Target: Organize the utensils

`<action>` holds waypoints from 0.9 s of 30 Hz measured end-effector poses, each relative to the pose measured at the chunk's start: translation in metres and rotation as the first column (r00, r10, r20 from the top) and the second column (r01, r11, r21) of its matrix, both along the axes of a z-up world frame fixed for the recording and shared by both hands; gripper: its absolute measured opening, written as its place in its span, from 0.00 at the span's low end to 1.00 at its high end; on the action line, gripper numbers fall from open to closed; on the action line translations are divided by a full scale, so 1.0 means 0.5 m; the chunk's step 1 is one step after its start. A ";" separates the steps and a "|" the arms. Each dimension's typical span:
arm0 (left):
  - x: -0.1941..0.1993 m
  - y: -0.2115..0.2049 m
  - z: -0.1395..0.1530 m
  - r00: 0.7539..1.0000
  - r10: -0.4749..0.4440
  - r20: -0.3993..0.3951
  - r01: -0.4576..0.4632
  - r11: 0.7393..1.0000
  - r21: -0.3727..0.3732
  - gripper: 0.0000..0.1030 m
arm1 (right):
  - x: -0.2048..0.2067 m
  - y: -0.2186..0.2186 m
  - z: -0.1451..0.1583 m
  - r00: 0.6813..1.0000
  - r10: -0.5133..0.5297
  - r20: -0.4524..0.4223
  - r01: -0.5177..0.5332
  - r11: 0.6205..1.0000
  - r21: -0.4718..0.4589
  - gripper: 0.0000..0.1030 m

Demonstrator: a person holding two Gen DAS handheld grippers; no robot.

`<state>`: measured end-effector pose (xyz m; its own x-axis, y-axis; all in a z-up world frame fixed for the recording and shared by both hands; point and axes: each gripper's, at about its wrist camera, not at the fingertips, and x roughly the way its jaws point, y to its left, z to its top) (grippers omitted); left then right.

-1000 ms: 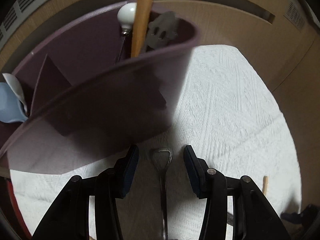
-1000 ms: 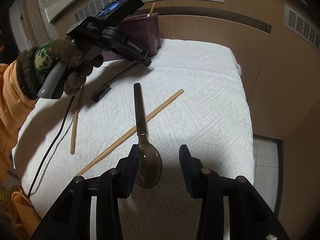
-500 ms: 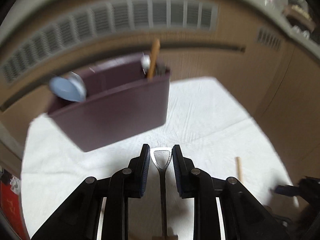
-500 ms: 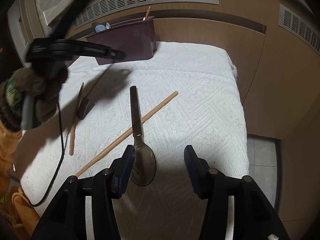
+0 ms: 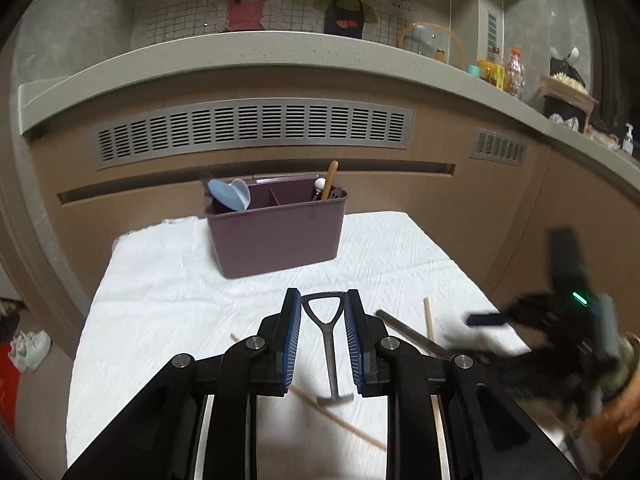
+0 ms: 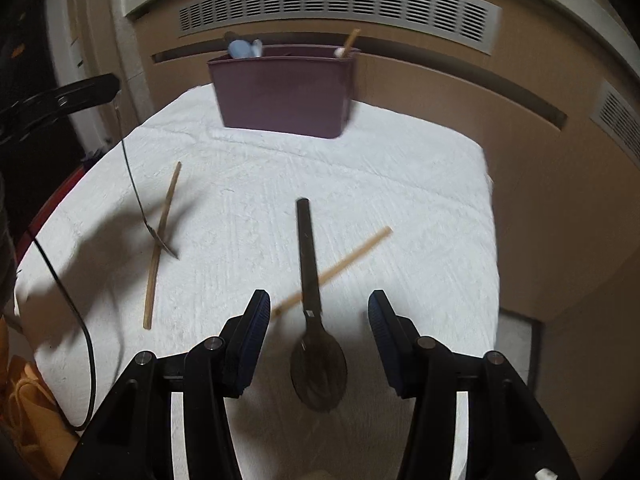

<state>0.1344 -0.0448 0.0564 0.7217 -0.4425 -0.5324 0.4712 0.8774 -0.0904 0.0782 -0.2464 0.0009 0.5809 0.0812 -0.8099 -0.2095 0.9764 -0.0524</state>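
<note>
1. Up front, the left gripper point(image 5: 323, 318) has its blue-padded fingers point(image 5: 294, 332) closed onto the slim metal utensil with a triangular loop end point(image 5: 329, 340); the loop sits between the fingertips and the stem hangs down above the white textured cloth on the desk point(image 5: 168, 300).
2. Further back, the purple plastic utensil caddy point(image 5: 276, 232) stands upright on the cloth, well apart from the held utensil, with a pale blue spoon point(image 5: 230, 194) in its left compartment and a wooden stick point(image 5: 331, 180) in its right.
3. Meanwhile, the right gripper point(image 6: 316, 320) hovers with its fingers point(image 6: 252, 332) spread wide, holding nothing.
4. Below it, the dark long-handled spoon point(image 6: 314, 320) lies flat on the cloth between those fingers, touching neither, bowl nearest the camera.
5. Its handle crosses a long wooden chopstick point(image 6: 344, 264); a second wooden chopstick point(image 6: 162, 240) lies well to the left.
</note>
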 end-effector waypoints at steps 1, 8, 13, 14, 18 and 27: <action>-0.011 0.012 0.003 1.000 0.003 -0.003 -0.003 1.000 -0.011 0.22 | 0.018 0.009 0.002 1.000 0.024 -0.007 -0.024 1.000 -0.007 0.47; -0.052 0.058 0.002 1.000 0.007 -0.024 -0.008 0.999 -0.050 0.22 | 0.168 0.043 -0.046 0.993 0.021 -0.113 -0.028 0.998 -0.059 0.40; -0.057 0.059 -0.004 0.999 0.002 -0.032 -0.003 0.999 -0.049 0.23 | 0.180 0.051 -0.074 0.991 -0.004 -0.135 -0.008 0.996 -0.085 0.21; -0.053 0.058 -0.009 0.999 0.006 -0.046 -0.008 0.999 -0.050 0.24 | 0.177 0.055 -0.073 0.990 0.003 -0.139 -0.015 0.996 -0.086 0.16; -0.032 0.048 -0.025 0.996 0.025 -0.088 -0.029 0.999 -0.046 0.24 | 0.160 0.073 -0.075 0.991 0.020 -0.135 -0.036 0.993 -0.116 0.12; 0.000 0.035 -0.041 0.992 -0.012 -0.125 0.005 0.998 -0.061 0.02 | 0.143 0.053 -0.071 0.991 0.009 -0.136 -0.016 0.998 -0.055 0.12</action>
<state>0.1346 -0.0274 0.0357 0.6473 -0.4822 -0.5903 0.4604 0.8646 -0.2014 0.1500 -0.2197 -0.0346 0.4646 0.0398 -0.8846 -0.2306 0.9700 -0.0775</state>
